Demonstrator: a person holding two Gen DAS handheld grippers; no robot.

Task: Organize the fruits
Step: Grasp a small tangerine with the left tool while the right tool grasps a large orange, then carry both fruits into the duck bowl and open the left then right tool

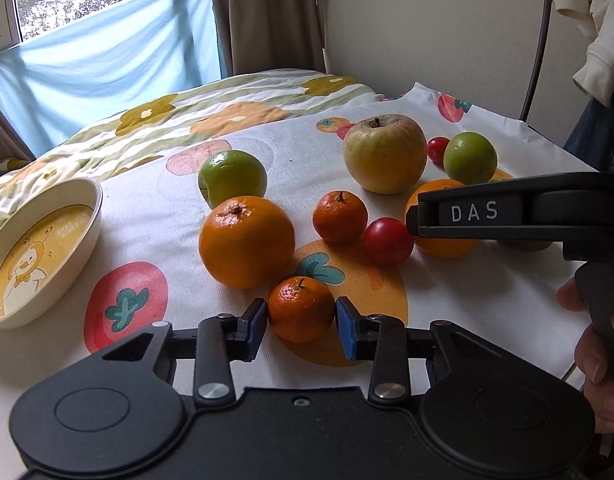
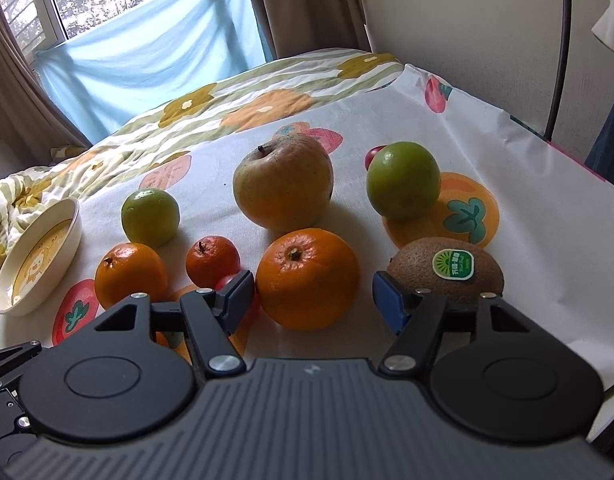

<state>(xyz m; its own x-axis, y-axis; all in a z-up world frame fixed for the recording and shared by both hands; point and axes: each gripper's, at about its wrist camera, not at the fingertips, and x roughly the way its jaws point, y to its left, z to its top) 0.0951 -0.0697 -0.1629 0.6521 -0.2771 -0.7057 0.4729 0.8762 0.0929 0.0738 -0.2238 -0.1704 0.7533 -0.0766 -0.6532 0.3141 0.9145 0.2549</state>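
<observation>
Left wrist view: small mandarin (image 1: 301, 309), dimpled glossy skin, round, stem up, sits on the printed cloth (image 1: 487, 300) between the blue pads of the left gripper (image 1: 301, 316); jaws spread, tiny gaps either side, nothing clamped. Just behind it a big smooth orange (image 1: 246, 242), another mandarin (image 1: 340, 216), a shiny cherry tomato (image 1: 388, 240). Ceramic duck-print dish (image 1: 91, 216) far left. Right wrist view: right gripper (image 2: 313, 300) wide apart around a pebbly orange (image 2: 307, 278), not pinching. Fuzzy oval kiwi (image 2: 445, 270) beside the right finger, long axis left-right, sticker facing camera. Matte apple (image 2: 283, 182) behind.
</observation>
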